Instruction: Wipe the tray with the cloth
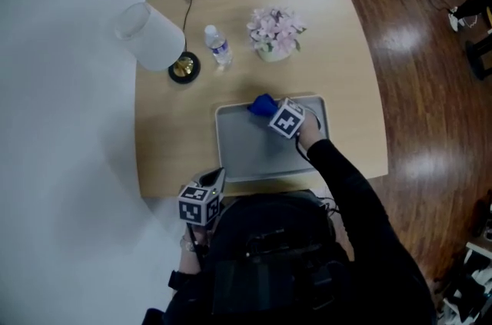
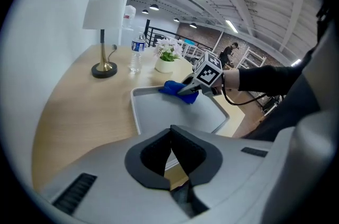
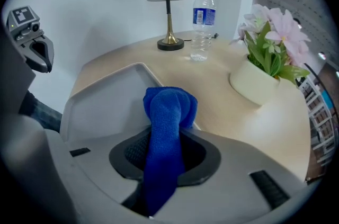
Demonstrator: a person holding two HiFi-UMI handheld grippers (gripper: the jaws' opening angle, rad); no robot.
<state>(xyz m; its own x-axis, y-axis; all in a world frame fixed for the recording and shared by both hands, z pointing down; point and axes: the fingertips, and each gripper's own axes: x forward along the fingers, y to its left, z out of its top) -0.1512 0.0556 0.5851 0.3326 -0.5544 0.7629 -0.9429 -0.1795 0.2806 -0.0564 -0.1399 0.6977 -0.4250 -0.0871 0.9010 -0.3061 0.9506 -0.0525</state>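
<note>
A grey tray (image 1: 254,158) lies on the near part of a light wooden table (image 1: 165,139). My right gripper (image 1: 268,111) is shut on a blue cloth (image 1: 261,104), which it holds down at the tray's far edge near the middle. In the right gripper view the cloth (image 3: 167,112) runs up between the jaws and bunches past their tips over the tray (image 3: 103,98). My left gripper (image 1: 215,179) hovers at the table's near edge, just short of the tray's near left corner. Its jaws are shut with nothing between them. From the left gripper view, the cloth (image 2: 174,89) sits at the far side of the tray (image 2: 159,112).
A white-shaded lamp (image 1: 154,35) with a brass base stands at the back left, its cord trailing to the far edge. A water bottle (image 1: 218,47) and a pot of pink flowers (image 1: 274,31) stand behind the tray. Wooden floor (image 1: 430,108) surrounds the table.
</note>
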